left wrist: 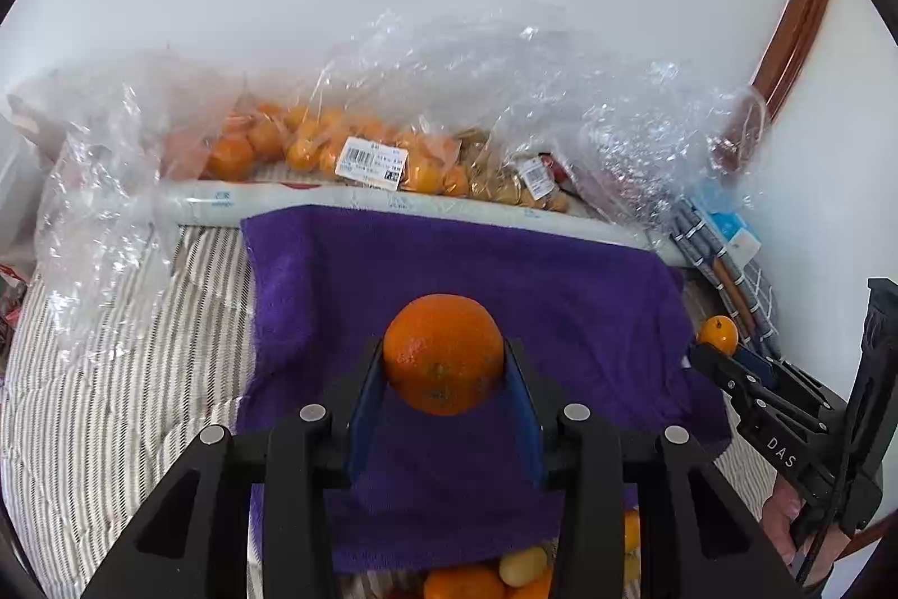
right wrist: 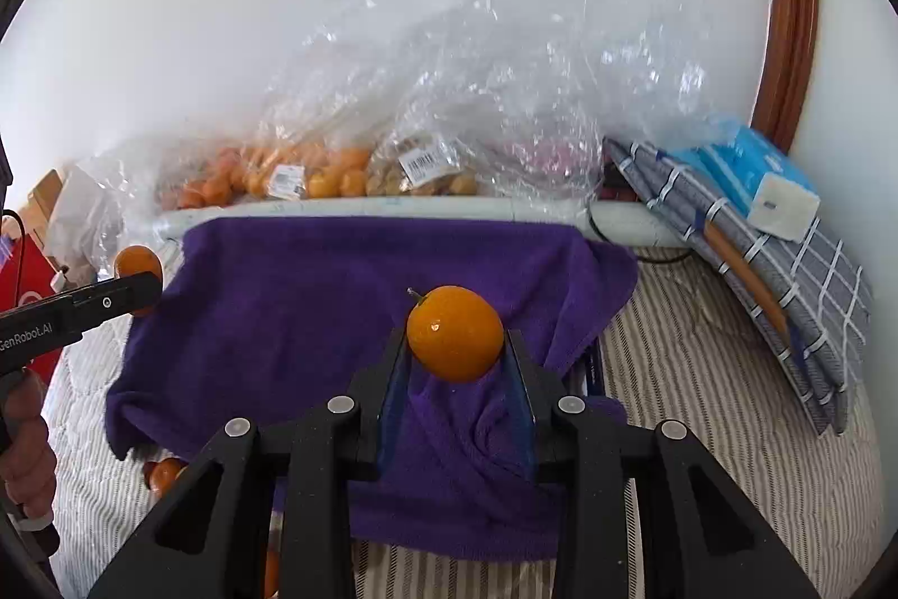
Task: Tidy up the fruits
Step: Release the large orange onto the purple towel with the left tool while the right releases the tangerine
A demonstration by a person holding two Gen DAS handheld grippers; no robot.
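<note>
My left gripper [left wrist: 443,363] is shut on a large dark orange [left wrist: 442,352] and holds it above the purple towel [left wrist: 561,284]. My right gripper [right wrist: 456,346] is shut on a smaller smooth orange with a stem [right wrist: 454,332], also above the purple towel [right wrist: 292,296]. In the left wrist view the right gripper [left wrist: 708,346] shows at the right edge with its orange [left wrist: 718,333]. In the right wrist view the left gripper [right wrist: 140,287] shows at the left with its orange [right wrist: 134,262]. Loose fruits [left wrist: 482,579] lie below the towel's near edge.
Clear plastic bags of small oranges [left wrist: 314,144] and brownish fruit [left wrist: 505,189] lie against the white wall behind a white roll [left wrist: 393,206]. A folded checked cloth [right wrist: 786,273] and a blue tissue pack [right wrist: 752,172] sit at right. Striped bedding [left wrist: 112,374] lies underneath.
</note>
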